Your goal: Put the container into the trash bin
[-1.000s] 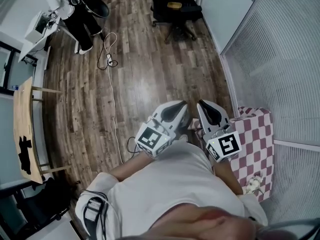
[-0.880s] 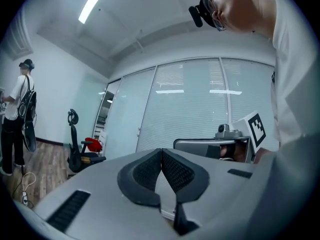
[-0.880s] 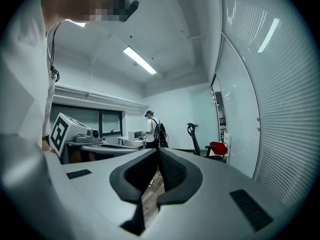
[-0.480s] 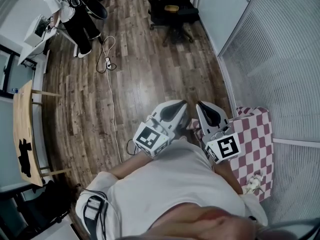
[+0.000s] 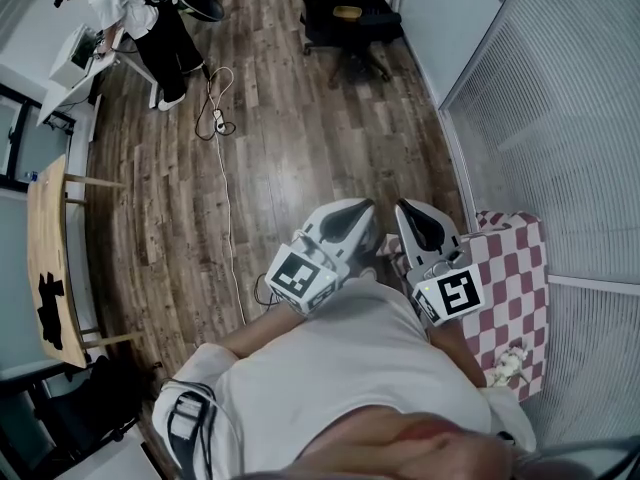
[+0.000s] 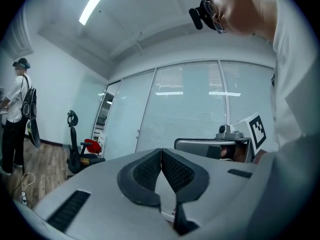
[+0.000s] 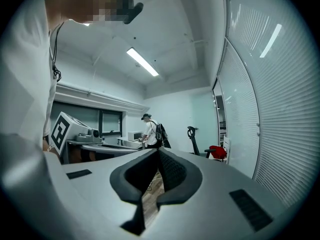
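The wooden floor [image 5: 300, 118] spread wide beneath me, with a wall of slatted blinds [image 5: 560, 118] running along my right. Against that wall lay a red-and-white checkered cloth [image 5: 515, 288]. A black office chair [image 5: 350, 18] stood at the far end, and another person [image 5: 140, 18] stood at a desk far to the left. I held my left gripper [image 5: 366, 210] and right gripper [image 5: 404, 210] side by side near my chest, both level. Each was clenched, pads pressed together on nothing. A white cable [image 5: 222, 158] trailed across the boards. A small pale object [image 5: 507, 366] sat on the cloth's near end. Where the container was, no view told me.
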Demonstrator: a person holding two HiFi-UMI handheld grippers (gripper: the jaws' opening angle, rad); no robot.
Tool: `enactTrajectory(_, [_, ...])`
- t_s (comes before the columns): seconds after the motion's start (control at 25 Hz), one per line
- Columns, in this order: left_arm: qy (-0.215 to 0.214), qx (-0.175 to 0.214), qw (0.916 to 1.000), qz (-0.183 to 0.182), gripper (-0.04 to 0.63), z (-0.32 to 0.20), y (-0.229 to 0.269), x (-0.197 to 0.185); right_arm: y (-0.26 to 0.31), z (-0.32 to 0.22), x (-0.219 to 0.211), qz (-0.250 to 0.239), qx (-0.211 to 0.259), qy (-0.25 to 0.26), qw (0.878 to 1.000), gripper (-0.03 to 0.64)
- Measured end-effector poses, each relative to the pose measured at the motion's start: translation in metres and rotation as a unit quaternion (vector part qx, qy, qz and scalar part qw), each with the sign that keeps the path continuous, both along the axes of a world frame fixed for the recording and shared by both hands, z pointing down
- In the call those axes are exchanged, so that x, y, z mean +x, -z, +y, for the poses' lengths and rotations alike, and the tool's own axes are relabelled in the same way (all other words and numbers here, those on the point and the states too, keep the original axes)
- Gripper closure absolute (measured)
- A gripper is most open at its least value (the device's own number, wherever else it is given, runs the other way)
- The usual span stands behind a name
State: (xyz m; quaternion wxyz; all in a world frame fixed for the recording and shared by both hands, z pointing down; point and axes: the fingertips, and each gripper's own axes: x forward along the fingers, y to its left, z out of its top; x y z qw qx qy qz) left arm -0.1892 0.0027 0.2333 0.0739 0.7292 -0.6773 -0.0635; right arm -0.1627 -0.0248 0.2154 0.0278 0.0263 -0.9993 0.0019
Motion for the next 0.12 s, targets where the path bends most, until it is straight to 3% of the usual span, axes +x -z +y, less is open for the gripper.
enactTrajectory(0.12, [0.000, 0.000, 1.0000, -0.002, 0.561, 0.0018, 0.0014, -0.0001, 0.0005, 0.0013, -0.0003, -0.003, -0.001, 0.000, 1.000, 0.583])
